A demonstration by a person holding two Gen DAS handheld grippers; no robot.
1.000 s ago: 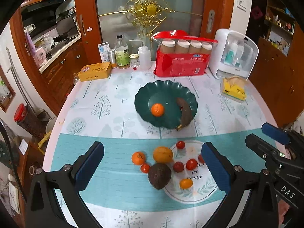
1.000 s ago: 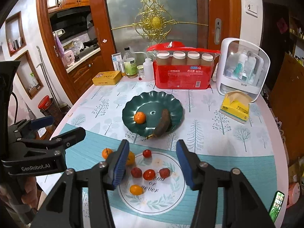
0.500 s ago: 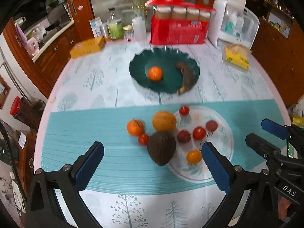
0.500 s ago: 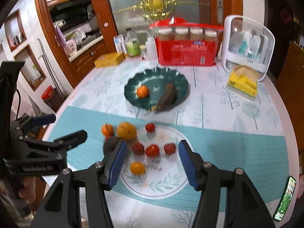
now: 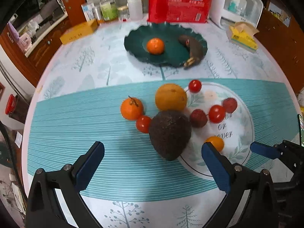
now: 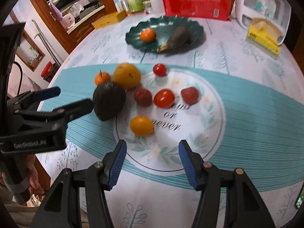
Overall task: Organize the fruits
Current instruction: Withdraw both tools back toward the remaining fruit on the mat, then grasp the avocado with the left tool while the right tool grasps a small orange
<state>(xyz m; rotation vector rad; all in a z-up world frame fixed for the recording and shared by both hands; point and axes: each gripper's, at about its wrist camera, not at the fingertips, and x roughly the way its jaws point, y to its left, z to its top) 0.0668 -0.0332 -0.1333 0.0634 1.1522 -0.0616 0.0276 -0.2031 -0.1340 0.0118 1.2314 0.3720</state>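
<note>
A dark avocado (image 5: 170, 134) (image 6: 109, 100) lies among loose fruit on the table: a large yellow-orange fruit (image 5: 170, 97), a small orange (image 5: 131, 108), several red tomatoes (image 5: 216, 113), and a small yellow fruit (image 6: 141, 125). A green plate (image 5: 136, 38) (image 6: 195, 28) behind holds an orange (image 5: 155, 45) and a dark banana (image 5: 192, 49). My left gripper (image 5: 152, 163) is open, just short of the avocado. My right gripper (image 6: 152, 160) is open, just short of the yellow fruit.
A red package (image 5: 178, 7), bottles (image 5: 108, 9), a yellow box (image 5: 78, 31), a white appliance (image 5: 239, 5) and a yellow tissue pack (image 5: 243, 36) stand at the table's back. The table edge drops off at the left.
Both grippers have moved forward and down toward the loose fruit, which now looks much larger. Both stay open. The fruit has not moved.
</note>
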